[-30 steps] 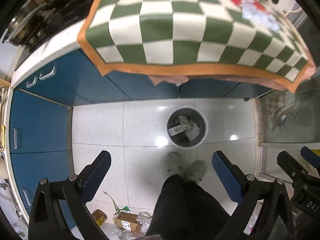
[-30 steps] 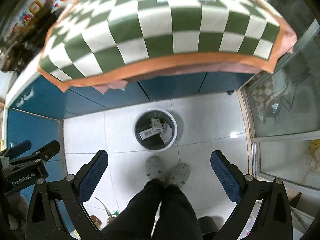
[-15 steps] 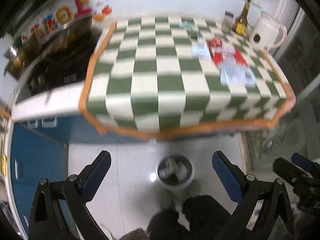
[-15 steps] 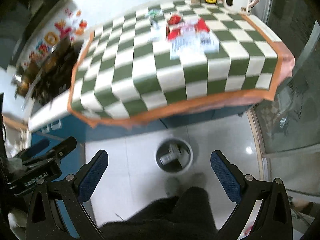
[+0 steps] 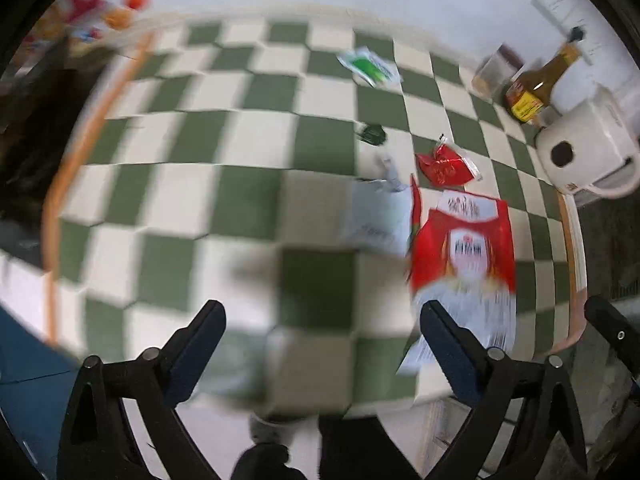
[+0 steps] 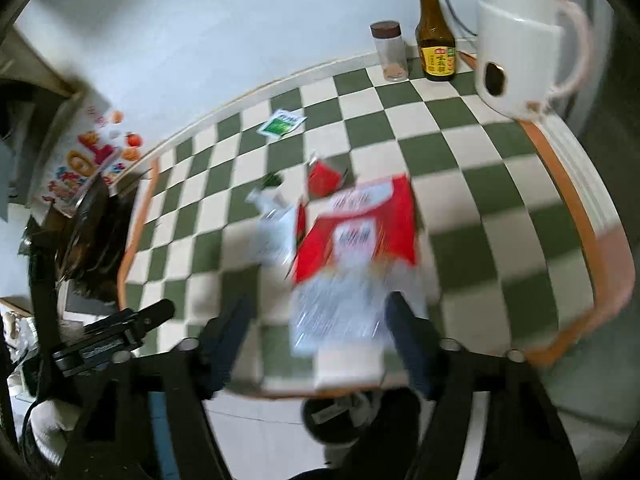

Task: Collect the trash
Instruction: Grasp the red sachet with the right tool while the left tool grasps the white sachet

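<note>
Trash lies on the green-and-white checked cloth [image 6: 460, 168]: a large red-and-white wrapper [image 6: 360, 232] [image 5: 460, 248], a small red packet [image 6: 322, 178] [image 5: 444, 166], a clear wrapper [image 6: 274, 224] [image 5: 376, 216], a dark green scrap [image 6: 272, 179] [image 5: 372, 134] and a green packet [image 6: 282, 124] [image 5: 370, 66]. My right gripper [image 6: 316, 328] hovers over the near end of the large wrapper; its jaws are closing, and no pad presses on anything. My left gripper [image 5: 322, 340] hangs over bare cloth left of the wrappers, jaws closing on nothing. Both views are blurred.
A white kettle [image 6: 520, 48], a brown bottle [image 6: 436, 40] and a small jar [image 6: 390, 52] stand at the table's back right. The bin [image 6: 340, 416] sits on the floor under the near table edge, beside a person's dark trouser legs [image 6: 380, 440]. A stove area lies left.
Both views have swung up from the floor and bin to the table top and moved in over the wrappers. Both pairs of fingers stand closer together, the right pair clearly more so.
</note>
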